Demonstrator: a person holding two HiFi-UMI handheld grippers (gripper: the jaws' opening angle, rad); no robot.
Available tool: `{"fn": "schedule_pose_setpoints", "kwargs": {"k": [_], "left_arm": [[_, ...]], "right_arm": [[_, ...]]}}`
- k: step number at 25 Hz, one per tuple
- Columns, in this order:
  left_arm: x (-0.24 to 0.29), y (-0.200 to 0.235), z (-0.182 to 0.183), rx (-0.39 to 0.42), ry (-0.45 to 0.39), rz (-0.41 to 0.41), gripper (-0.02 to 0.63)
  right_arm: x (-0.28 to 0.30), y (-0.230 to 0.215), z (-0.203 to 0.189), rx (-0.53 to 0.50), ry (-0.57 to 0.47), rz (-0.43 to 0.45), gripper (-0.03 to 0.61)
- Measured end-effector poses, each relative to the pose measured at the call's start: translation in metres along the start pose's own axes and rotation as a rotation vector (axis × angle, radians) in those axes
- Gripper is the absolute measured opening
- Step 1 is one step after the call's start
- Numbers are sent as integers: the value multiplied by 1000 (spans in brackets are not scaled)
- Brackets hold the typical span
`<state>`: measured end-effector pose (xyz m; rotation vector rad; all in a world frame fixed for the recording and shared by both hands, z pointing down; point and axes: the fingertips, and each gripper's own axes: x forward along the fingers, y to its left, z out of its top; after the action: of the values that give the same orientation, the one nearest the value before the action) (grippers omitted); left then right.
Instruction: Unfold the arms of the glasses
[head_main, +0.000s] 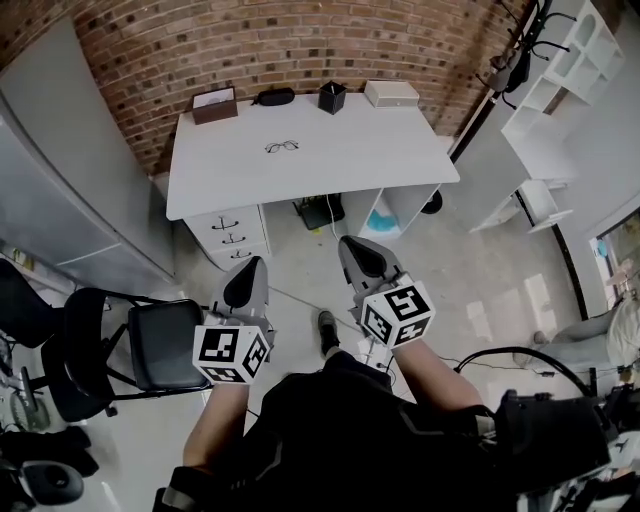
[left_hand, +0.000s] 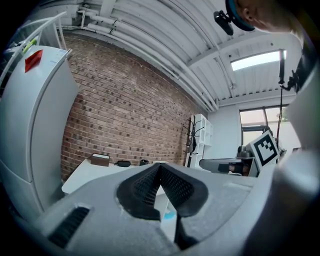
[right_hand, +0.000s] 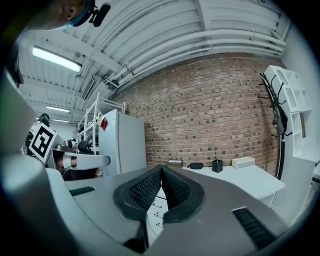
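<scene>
Both grippers shut and empty, glasses far off on the desk.

Head view: the left gripper (head_main: 246, 283) and right gripper (head_main: 362, 258) hang over the floor, well short of the desk (head_main: 350, 160). The glasses (head_main: 282, 147) lie near its middle, long axis running left to right. They sit ahead between the two tools, a touch nearer the left's line, I'd say. Left gripper view: jaws pressed together, nothing in them, desk well ahead, glasses too small to pick out. Right gripper view: jaws likewise closed on nothing, desk ahead and to the right.
</scene>
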<state>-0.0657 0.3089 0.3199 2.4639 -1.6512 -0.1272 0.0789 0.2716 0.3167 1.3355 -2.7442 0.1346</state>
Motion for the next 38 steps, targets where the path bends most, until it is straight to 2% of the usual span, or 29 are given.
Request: {"fn": "schedule_pose_setpoints", "kwargs": {"k": [7, 18, 29, 38], "left_arm": [[52, 14, 4, 10, 13, 34, 6], [150, 43, 10, 6, 24, 83, 6], [234, 47, 7, 13, 73, 148, 6], [273, 69, 1, 1, 110, 156, 6]], "right_arm": [[40, -40, 11, -29, -5, 39, 6], [112, -114, 13, 7, 17, 96, 7], [157, -187, 21, 2, 16, 175, 7], [196, -210, 14, 33, 31, 189, 8]]}}
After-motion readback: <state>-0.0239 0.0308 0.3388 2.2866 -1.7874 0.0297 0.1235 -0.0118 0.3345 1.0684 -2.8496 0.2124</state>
